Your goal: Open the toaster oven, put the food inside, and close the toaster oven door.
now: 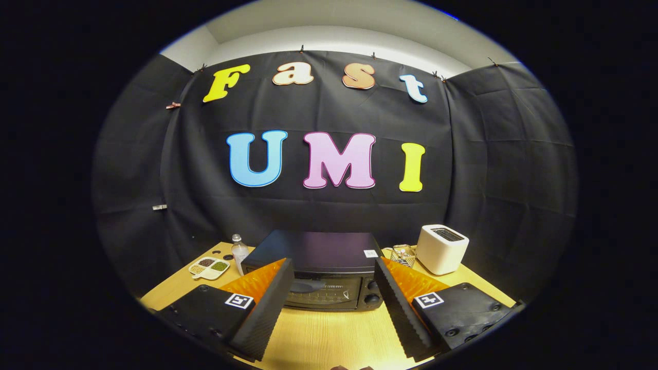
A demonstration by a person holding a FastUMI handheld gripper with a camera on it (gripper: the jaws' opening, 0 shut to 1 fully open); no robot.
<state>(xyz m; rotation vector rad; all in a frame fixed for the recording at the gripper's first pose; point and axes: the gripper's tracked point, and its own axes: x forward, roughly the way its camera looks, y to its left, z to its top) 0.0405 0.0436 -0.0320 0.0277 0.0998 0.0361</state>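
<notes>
Pale wooden table (329, 334) carries the black metal toaster oven (321, 270) mid-back; my gripper (329, 303), spread and empty, could snag its door off-centre.

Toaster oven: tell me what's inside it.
The toaster oven is closed; through its dark door glass a wire rack faintly shows, and whether any food is in there cannot be told. The open gripper holds nothing, its fingers apart before the door.

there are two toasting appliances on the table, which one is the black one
The toaster oven, low and wide, just ahead of the open gripper with its door shut. The other, the toaster, is white, boxy and set back beside the oven.
</notes>
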